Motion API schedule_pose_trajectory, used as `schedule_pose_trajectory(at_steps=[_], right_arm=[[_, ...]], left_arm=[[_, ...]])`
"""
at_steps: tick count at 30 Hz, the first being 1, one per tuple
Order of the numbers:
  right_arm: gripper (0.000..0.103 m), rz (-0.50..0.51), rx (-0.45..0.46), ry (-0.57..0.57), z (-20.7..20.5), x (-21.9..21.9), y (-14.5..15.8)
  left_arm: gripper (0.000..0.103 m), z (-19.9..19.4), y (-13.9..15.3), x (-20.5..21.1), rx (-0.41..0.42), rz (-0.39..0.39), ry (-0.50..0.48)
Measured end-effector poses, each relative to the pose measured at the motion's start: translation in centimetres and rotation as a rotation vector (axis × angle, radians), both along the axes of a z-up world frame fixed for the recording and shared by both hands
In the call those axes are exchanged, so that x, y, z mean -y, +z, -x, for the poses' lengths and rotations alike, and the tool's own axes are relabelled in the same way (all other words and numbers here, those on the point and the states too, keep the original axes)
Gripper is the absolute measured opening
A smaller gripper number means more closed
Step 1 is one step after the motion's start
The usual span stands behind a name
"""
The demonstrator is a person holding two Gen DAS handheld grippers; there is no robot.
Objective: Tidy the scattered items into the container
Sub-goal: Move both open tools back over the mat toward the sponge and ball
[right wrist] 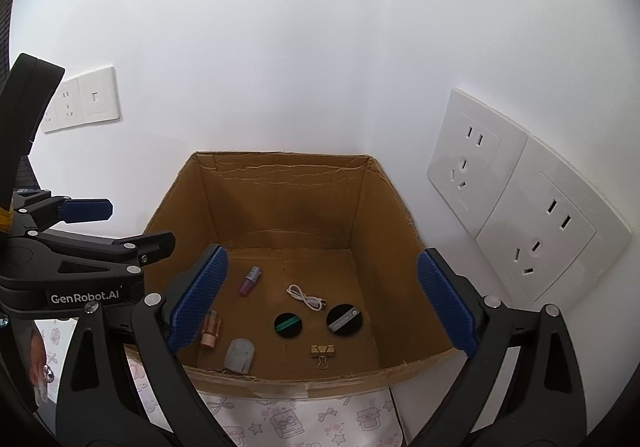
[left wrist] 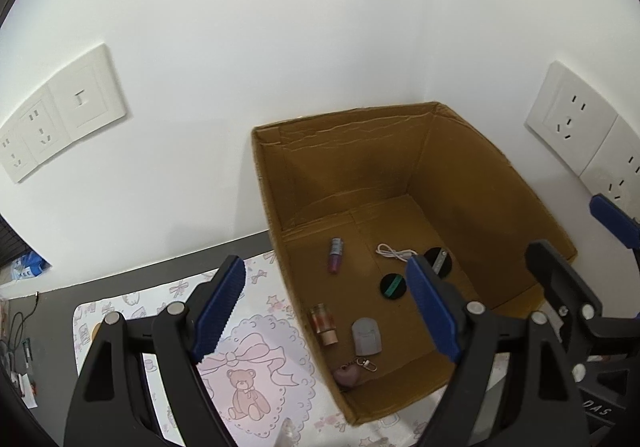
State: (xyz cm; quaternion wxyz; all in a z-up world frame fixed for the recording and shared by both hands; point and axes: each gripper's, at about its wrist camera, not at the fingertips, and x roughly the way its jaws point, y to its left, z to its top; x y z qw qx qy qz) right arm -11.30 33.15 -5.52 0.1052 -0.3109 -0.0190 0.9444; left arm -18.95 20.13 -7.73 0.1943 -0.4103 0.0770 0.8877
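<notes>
An open cardboard box (left wrist: 276, 215) (right wrist: 280, 377) stands in the wall corner. On its floor lie a purple tube (left wrist: 335, 255) (right wrist: 250, 280), a white cable (left wrist: 394, 252) (right wrist: 306, 297), two black discs (left wrist: 394, 286) (right wrist: 288, 324), a pink bottle (left wrist: 323, 324) (right wrist: 211, 329), a grey tag (left wrist: 366, 336) (right wrist: 239, 356), a pink heart keychain (left wrist: 348, 374) and a gold binder clip (right wrist: 322, 352). My left gripper (left wrist: 328, 311) is open and empty above the box's near left wall. My right gripper (right wrist: 322, 307) is open and empty above the box's front edge.
A pink bear-print mat (left wrist: 248, 359) (right wrist: 300, 423) lies under the box on a dark table. White wall sockets sit at left (left wrist: 52, 115) and right (right wrist: 520, 199). The right gripper shows at the right edge of the left view (left wrist: 580, 287); the left gripper shows at left (right wrist: 80, 247).
</notes>
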Motion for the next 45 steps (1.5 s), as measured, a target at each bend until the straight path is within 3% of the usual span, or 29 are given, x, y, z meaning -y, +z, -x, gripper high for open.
schedule_pose_trajectory(at_steps=[16,28,45], right_arm=[[0.097,0.003,-0.018,0.084,-1.3,5.2,0.9],[0.097,-0.007,-0.021,0.191,-1.7,11.6,1.2],[0.097,0.003,-0.003,0.372,0.3,22.8,-0.7]], left_arm=[[0.081,-2.4,0.5,7.6,-0.006,0.02,0.082],[0.081,-3.1,0.3,16.2,-0.018,0.011,0.221],[0.081,-3.8,-0.5,28.4,-0.001,0.033,0.401]])
